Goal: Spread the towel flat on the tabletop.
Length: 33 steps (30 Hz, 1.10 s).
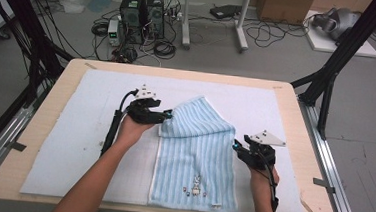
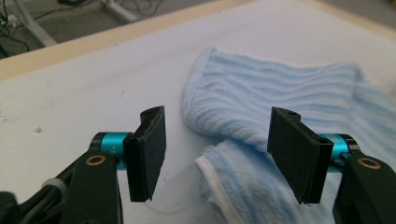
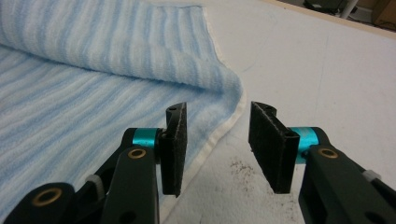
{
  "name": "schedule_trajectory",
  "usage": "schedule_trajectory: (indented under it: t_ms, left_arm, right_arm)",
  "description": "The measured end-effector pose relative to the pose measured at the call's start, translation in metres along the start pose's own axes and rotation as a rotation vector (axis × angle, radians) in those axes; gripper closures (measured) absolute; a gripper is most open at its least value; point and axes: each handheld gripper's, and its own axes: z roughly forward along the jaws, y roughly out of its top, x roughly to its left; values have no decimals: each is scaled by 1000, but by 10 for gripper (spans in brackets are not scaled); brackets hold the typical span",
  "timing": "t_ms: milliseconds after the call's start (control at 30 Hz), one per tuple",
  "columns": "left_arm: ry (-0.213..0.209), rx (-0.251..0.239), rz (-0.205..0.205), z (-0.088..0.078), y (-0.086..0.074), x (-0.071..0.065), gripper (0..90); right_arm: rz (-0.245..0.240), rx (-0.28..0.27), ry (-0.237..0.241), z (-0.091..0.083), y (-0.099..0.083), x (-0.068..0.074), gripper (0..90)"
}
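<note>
A light blue striped towel (image 1: 198,152) lies on the pale mat, its far part folded over toward me in a slanted flap. My left gripper (image 1: 168,115) hovers at the flap's left corner. In the left gripper view its jaws stand open (image 2: 217,135), with the towel (image 2: 280,88) and its white-hemmed corner lying below and beyond them, untouched by the pads. My right gripper (image 1: 235,146) sits at the towel's right edge. In the right gripper view it is open (image 3: 218,135) above the towel (image 3: 93,93) and its white hem, gripping nothing.
The pale mat (image 1: 73,143) covers most of the wooden table (image 1: 295,118). Dark crumbs (image 3: 238,170) speckle the mat near my right gripper. Beyond the table are computer towers (image 1: 142,15) and cables on the floor. A black frame leg (image 1: 328,80) stands at the right.
</note>
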Motion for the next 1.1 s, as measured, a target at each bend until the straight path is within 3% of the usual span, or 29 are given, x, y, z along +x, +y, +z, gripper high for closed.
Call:
schedule_trajectory:
  t_ms: [100, 233, 300, 367, 467, 533, 600, 667, 867, 1033, 1100]
  left_arm:
    - [17, 30, -19, 14, -3, 1, 381]
    - [13, 126, -23, 29, -12, -2, 379]
    - [14, 155, 2, 34, -15, -6, 401]
    - [-6, 175, 17, 39, -17, -10, 457]
    - [-20, 182, 74, 41, -18, -15, 592]
    - [-40, 180, 107, 41, -18, -17, 724]
    - [-32, 177, 151, 40, -16, -19, 843]
    - [-23, 156, 138, 38, -13, -16, 856]
    - [73, 7, 25, 24, -2, 8, 859]
    - [153, -116, 31, 15, 18, 23, 858]
    - [173, -113, 26, 17, 28, 30, 858]
  right_arm:
    - [11, -16, 6, -5, -6, -2, 560]
    - [29, -27, 9, -11, -12, -5, 554]
    - [39, -35, 13, -13, -14, -8, 548]
    - [57, -40, 20, -14, -17, -10, 546]
    - [70, -36, 23, -13, -20, -12, 546]
    - [74, -39, 25, -12, -23, -14, 546]
    - [83, -37, 26, -11, -24, -14, 546]
    - [78, -44, 26, -11, -24, -14, 547]
    - [80, -36, 38, -8, -24, -13, 547]
    - [87, -41, 43, -5, -21, -12, 546]
    - [88, -40, 42, -3, -20, -11, 546]
